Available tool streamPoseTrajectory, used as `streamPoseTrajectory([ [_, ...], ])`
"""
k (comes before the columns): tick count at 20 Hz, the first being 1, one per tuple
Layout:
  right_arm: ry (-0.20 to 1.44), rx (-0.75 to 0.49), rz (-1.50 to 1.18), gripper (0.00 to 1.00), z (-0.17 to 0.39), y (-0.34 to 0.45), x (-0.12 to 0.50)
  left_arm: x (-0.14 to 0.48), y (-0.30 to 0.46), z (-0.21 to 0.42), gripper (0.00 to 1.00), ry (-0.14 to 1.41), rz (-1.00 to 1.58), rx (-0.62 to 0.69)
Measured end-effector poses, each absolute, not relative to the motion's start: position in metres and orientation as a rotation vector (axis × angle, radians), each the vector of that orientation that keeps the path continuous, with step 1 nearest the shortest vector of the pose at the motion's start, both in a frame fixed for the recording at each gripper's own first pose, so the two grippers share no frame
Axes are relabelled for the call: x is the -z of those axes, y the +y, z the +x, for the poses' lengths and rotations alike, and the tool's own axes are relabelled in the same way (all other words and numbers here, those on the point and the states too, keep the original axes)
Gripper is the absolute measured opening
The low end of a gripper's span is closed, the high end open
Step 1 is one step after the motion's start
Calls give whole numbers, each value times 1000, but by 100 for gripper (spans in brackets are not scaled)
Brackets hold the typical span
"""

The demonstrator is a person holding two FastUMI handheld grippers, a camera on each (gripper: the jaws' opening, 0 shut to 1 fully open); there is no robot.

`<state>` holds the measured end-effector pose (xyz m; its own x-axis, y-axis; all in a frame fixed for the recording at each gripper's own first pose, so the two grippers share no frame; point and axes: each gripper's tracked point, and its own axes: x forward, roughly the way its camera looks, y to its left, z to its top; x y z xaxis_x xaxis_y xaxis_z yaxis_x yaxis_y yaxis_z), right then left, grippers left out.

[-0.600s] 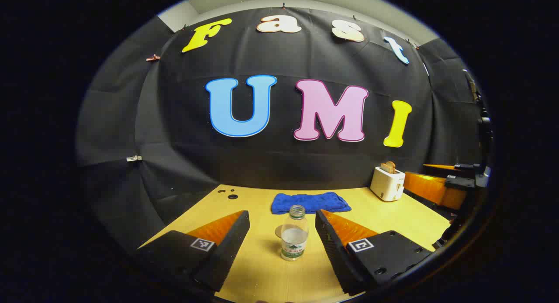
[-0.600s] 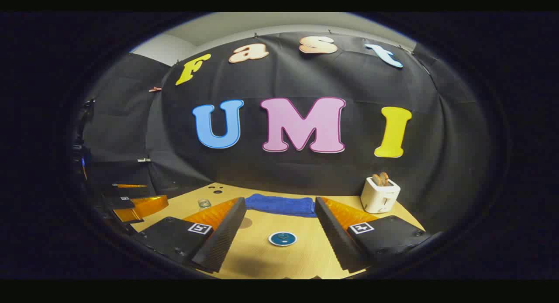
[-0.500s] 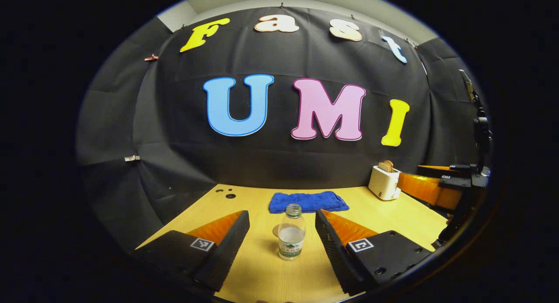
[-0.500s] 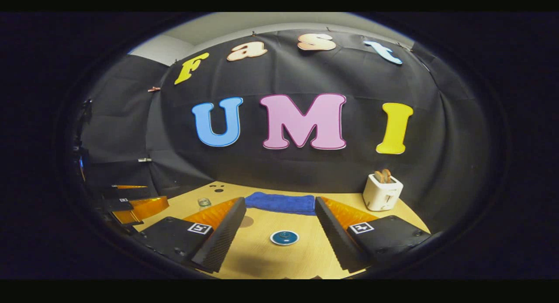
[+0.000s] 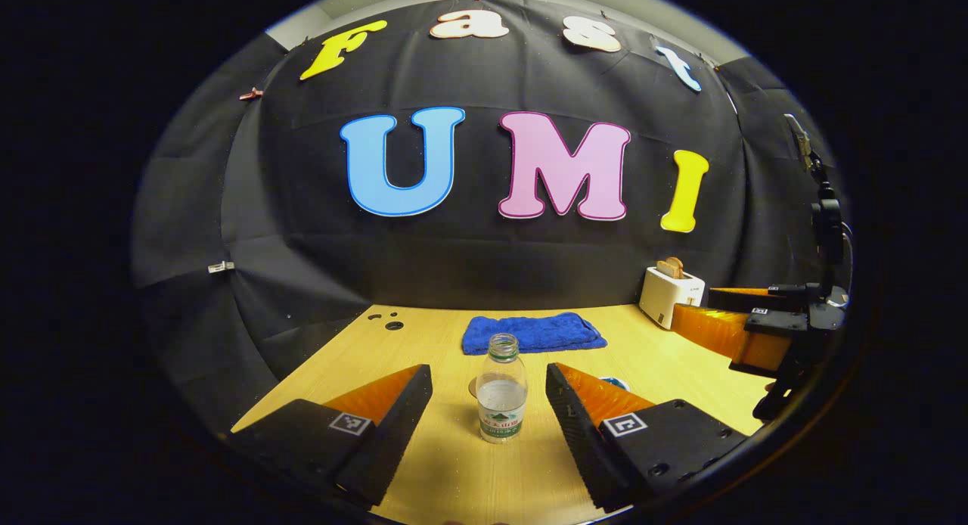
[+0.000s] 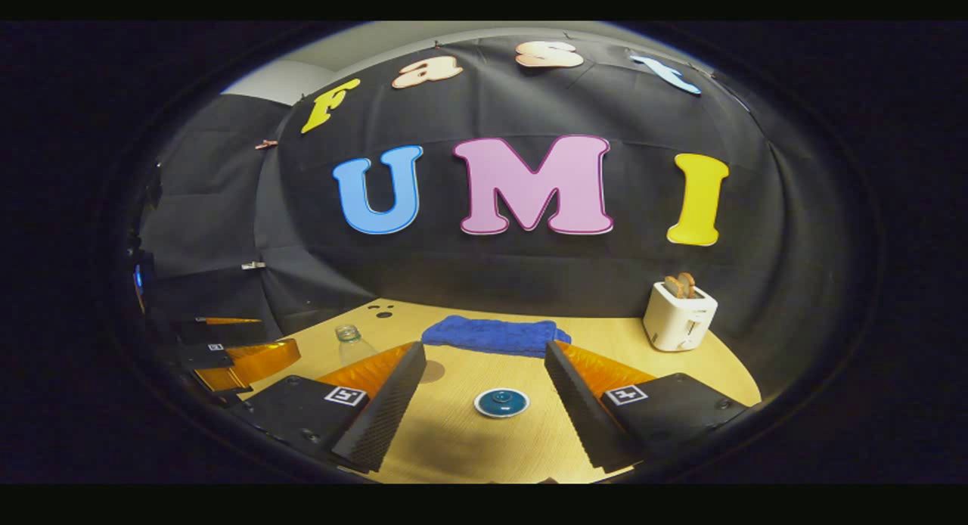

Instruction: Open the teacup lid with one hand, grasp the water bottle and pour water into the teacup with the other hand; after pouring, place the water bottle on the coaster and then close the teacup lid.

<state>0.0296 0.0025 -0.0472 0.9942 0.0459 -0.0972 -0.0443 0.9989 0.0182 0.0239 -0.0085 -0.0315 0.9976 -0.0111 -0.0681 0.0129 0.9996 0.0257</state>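
Observation:
A clear uncapped water bottle (image 5: pixel 501 392) with some water stands upright on the wooden table (image 5: pixel 454 472), seen in the gap of my open left gripper (image 5: pixel 488 372); neither finger touches it. Just behind it lies a round brown coaster (image 5: pixel 473 387). A teal lidded teacup (image 6: pixel 501 402) sits on the table, seen low between the fingers of my open right gripper (image 6: pixel 484 355), which hangs above and short of it. The right gripper view also has the bottle (image 6: pixel 349 345) and coaster (image 6: pixel 432 371) to the left. A sliver of the teacup (image 5: pixel 614 382) peeks past my left gripper's right finger.
A folded blue towel (image 5: pixel 533 332) lies at the table's back by the wall. A white toaster (image 6: pixel 678 317) with toast stands at the back right. The other gripper (image 5: pixel 745 332) hovers at the right of the left gripper view, and the left one (image 6: pixel 242 358) at the right gripper view's left.
Both grippers have dipped and edged forward a little, so the bottle and the teacup look slightly larger. Both stay open, and nothing on the table has moved.

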Motion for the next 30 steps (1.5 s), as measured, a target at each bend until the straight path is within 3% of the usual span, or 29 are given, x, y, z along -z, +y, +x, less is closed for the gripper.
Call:
streamPoseTrajectory([
  [9, 142, -32, 18, 98, 70, -7, 87, 64, -3, 40, 95, 104, 20, -3],
  [17, 200, 23, 27, 98, 133, -27, 176, 141, 6, 76, 95, 204, -7, -3],
  [26, 202, -1, -59, 96, 147, -20, 218, 171, 28, 88, 95, 212, -52, -47],
  [27, 206, -4, -59, 95, 149, -19, 220, 173, 29, 87, 95, 214, -48, -49],
  [30, 223, -4, -59, 75, 151, -16, 228, 178, 30, 85, 96, 226, -68, -54],
])
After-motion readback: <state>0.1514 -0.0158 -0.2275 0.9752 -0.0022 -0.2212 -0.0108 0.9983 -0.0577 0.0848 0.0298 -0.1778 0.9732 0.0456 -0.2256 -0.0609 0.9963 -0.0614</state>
